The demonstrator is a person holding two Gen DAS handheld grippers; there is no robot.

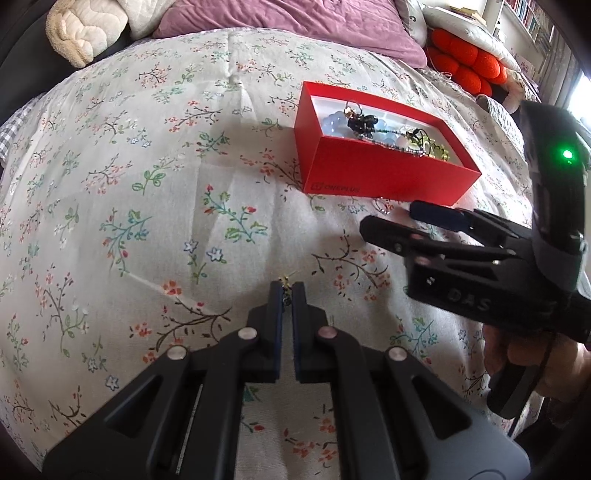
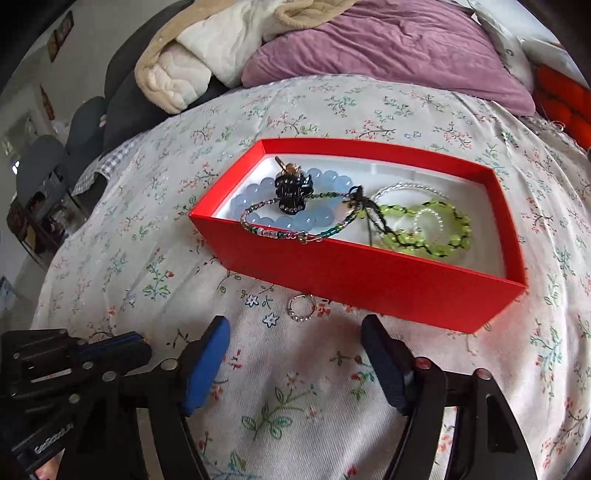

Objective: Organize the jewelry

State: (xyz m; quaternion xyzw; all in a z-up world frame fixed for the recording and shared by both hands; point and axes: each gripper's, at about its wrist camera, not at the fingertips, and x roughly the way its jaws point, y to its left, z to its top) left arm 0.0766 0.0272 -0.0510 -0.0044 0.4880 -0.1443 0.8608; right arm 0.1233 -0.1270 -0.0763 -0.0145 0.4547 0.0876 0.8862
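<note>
A home bedroom: a bed point(image 1: 147, 166) under a floral quilt, a mauve pillow point(image 2: 388, 44) and cream blanket point(image 2: 173, 74) heaped at its head, bookshelves point(image 1: 532, 18) along the wall behind.

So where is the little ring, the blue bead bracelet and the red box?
little ring point(image 2: 301, 308), right wrist view, on its beaded lower edge.
blue bead bracelet point(image 2: 291, 222), right wrist view, on a near bead.
red box point(image 2: 369, 275), right wrist view, on its near outer wall.

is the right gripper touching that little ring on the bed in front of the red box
Apart. The right wrist view shows the ring lying on bedspread ahead of the open right gripper, with fabric visible between.
</note>
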